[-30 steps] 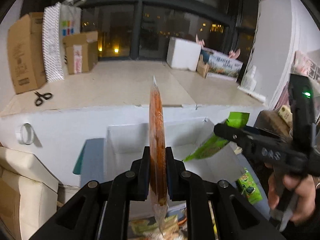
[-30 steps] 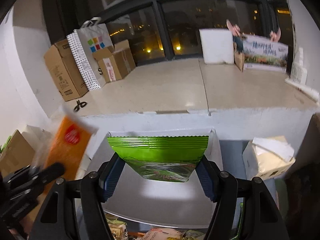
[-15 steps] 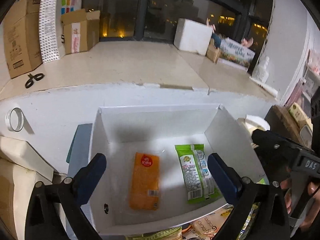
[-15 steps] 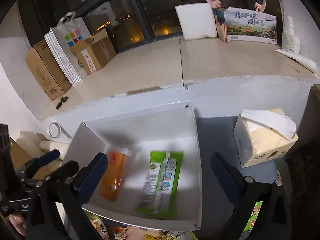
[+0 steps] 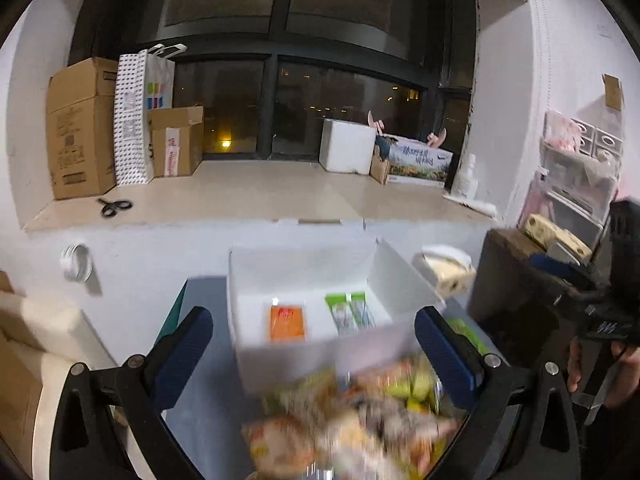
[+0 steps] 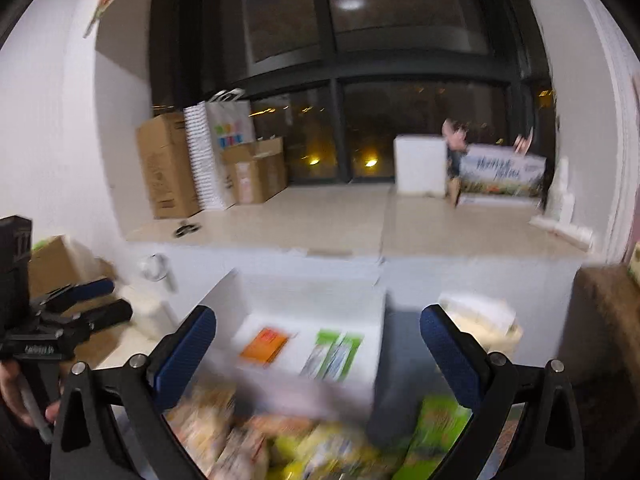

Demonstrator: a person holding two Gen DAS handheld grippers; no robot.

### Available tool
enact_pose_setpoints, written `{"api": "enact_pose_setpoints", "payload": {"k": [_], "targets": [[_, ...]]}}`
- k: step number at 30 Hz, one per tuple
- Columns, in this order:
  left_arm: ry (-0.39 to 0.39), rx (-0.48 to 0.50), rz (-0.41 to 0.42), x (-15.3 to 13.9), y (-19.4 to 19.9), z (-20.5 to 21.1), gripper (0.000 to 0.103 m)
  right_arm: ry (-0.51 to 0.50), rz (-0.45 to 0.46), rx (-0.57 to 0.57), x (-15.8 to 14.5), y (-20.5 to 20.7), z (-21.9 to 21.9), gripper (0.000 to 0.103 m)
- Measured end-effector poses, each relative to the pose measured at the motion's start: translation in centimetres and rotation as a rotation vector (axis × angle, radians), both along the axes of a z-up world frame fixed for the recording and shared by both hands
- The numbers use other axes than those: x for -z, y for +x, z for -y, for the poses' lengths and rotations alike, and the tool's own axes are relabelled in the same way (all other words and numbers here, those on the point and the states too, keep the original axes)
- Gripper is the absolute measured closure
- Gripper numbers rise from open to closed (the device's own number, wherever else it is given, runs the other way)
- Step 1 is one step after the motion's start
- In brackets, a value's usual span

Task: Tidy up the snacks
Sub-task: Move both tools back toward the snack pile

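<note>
Left wrist view: left gripper (image 5: 313,334) spread wide, nothing held. Directly below jaws, blurred snack pile (image 5: 352,420). Just ahead, white box (image 5: 304,354); inside it orange packet (image 5: 287,323) left, green packet (image 5: 350,314) right, side by side, apart. Beyond box, ledge with scissors (image 5: 115,206) far left.

Right wrist view: right gripper (image 6: 317,344) also spread wide, empty; same box just ahead, left gripper off to left.

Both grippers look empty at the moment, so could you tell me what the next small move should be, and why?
Probably lower the left gripper onto the snack pile to grab another packet. Both grippers are open, the right gripper too, and the white box holds only the orange packet and green packet.
</note>
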State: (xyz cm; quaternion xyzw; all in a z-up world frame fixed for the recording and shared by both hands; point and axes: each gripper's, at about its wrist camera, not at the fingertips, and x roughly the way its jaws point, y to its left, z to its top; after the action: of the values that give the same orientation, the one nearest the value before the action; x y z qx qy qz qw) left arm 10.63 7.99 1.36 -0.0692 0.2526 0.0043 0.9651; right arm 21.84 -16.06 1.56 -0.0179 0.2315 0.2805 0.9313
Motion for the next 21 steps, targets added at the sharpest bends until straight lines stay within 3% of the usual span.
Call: {"api": "enact_pose_setpoints", "payload": {"k": [6, 12, 21], "targets": [[-0.153, 0.001, -0.12, 4.9, -5.7, -0.4, 0.0, -0.119, -0.108, 0.117, 6.1, -5.3, 3.1, 0.0], [-0.171, -0.028, -0.173, 7.8, -8.1, 0.8, 0.0, -0.133, -0.267, 0.183, 12.3, -7.2, 5.1, 0.0], [-0.159, 0.001, -0.185, 8.2, -7.5, 2.1, 0.0, -0.145, -0.388, 0.136, 15.9, -4.0, 3.3, 0.0]]}}
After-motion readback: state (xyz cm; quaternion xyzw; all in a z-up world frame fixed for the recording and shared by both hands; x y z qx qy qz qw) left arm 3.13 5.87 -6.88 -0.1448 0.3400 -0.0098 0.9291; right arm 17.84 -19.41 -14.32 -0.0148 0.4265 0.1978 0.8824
